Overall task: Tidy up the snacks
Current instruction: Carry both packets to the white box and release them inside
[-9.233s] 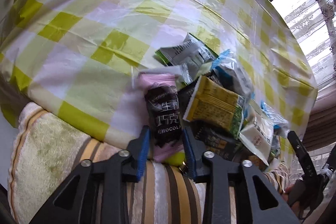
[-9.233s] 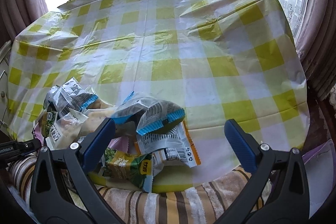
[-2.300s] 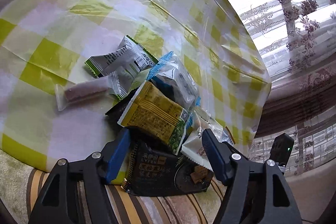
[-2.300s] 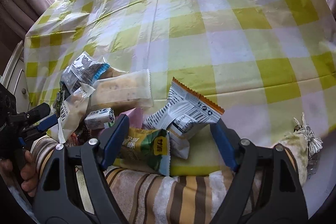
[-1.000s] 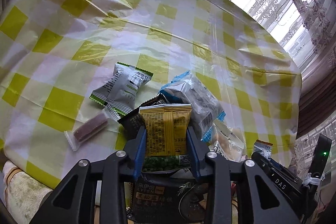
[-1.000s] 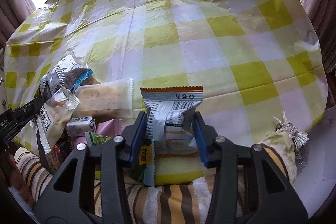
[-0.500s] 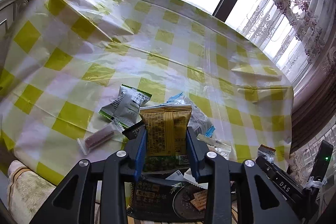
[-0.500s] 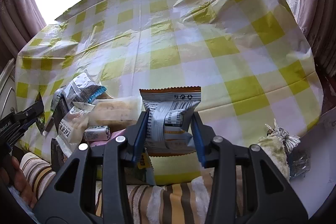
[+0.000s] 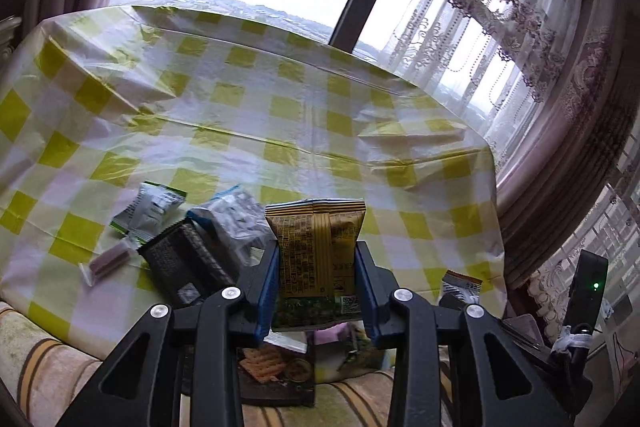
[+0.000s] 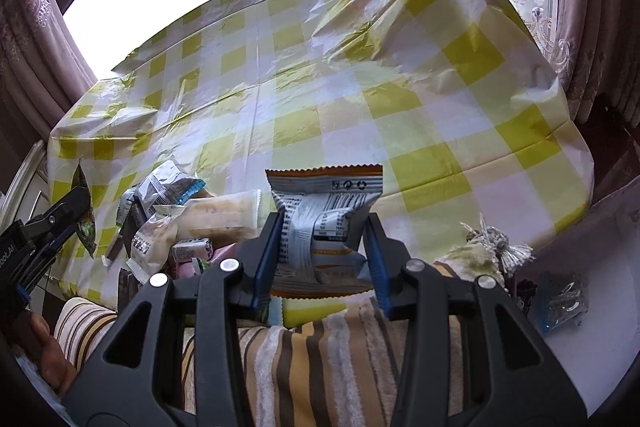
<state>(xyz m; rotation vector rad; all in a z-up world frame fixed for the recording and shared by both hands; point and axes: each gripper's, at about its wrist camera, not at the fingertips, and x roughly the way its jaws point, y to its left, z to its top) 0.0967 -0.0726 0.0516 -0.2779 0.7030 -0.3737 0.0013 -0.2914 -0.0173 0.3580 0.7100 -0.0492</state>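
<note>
My left gripper is shut on a yellow snack packet, held upright above the near edge of the table. My right gripper is shut on a white packet with orange trim, also lifted off the cloth. A pile of snacks lies at the table's near edge: a dark packet, a clear bag with blue ends, a white and green packet and a small brown bar. In the right wrist view the pile sits to the left, with the left gripper beside it.
The table wears a yellow and white checked plastic cloth, bare beyond the pile. A striped towel lies along the near edge. Curtains and a window stand behind. A small blue packet rests on a white surface at the right.
Both grippers have risen with their packets and tilted up, so the window and far table edge now show. The yellow packet is clear of the pile.
</note>
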